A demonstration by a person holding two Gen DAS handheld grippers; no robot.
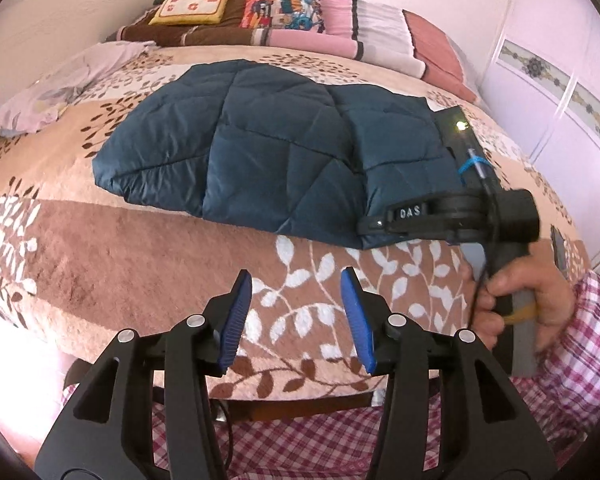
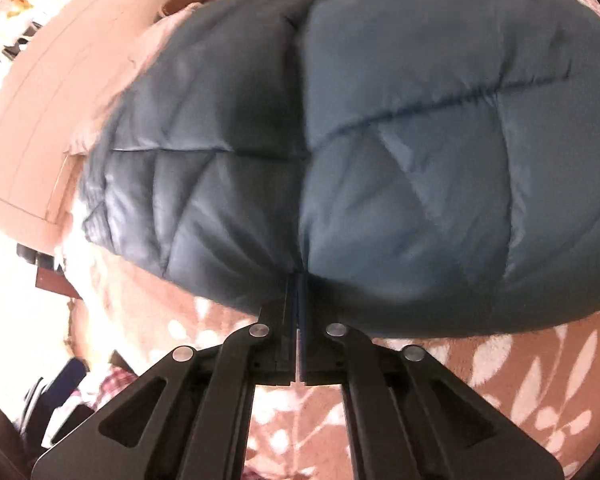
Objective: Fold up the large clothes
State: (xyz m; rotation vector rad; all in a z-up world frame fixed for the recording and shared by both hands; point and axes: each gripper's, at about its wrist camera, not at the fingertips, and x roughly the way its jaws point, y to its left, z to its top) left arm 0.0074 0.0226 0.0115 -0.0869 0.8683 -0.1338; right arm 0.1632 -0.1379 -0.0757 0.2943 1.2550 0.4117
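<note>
A dark teal quilted jacket (image 1: 260, 140) lies folded into a thick bundle in the middle of the bed. My left gripper (image 1: 296, 300) hovers open over the leaf-patterned bedspread (image 1: 140, 240), short of the jacket's near edge, with nothing between its blue pads (image 1: 236, 320). At the jacket's near right corner is my right gripper (image 1: 374, 222), held by a hand (image 1: 516, 300). In the right wrist view the right gripper (image 2: 298, 280) is shut, its tips pinching the puckered near hem of the jacket (image 2: 380, 140).
Pillows and folded blankets (image 1: 300, 16) are stacked at the head of the bed. A lilac garment (image 1: 60, 84) lies crumpled at the left. A pale wardrobe (image 1: 560, 92) stands at the right. A plaid sleeve (image 1: 588, 340) reaches in at the bed's near edge.
</note>
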